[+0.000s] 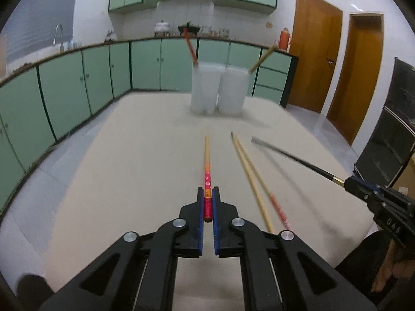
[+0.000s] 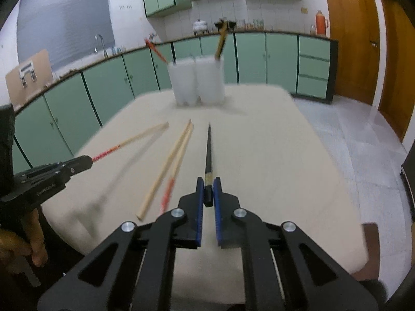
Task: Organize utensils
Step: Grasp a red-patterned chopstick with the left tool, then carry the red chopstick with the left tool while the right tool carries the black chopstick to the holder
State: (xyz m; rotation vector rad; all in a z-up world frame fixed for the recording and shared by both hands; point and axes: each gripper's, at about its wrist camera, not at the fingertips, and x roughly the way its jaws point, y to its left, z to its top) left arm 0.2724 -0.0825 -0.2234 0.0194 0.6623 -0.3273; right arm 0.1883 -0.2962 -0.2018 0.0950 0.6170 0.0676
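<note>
- Left gripper [image 1: 207, 202] is closed on the red end of a red chopstick [image 1: 206, 155]; its pale tip points ahead toward the two white holders [image 1: 216, 90] at the far end of the table [image 1: 129, 155]
- Right gripper [image 2: 208, 191] is clamped on the thick end of a black chopstick [image 2: 208, 150], long axis also straight ahead, tip forward
- Two more chopsticks [image 1: 249, 171] lie on the table between the held ones, tips toward the holders
- Each holder already has one stick leaning in it
- To do the step well, each tip should probably tilt down over a holder mouth before release, and the sticks must not cross
</note>
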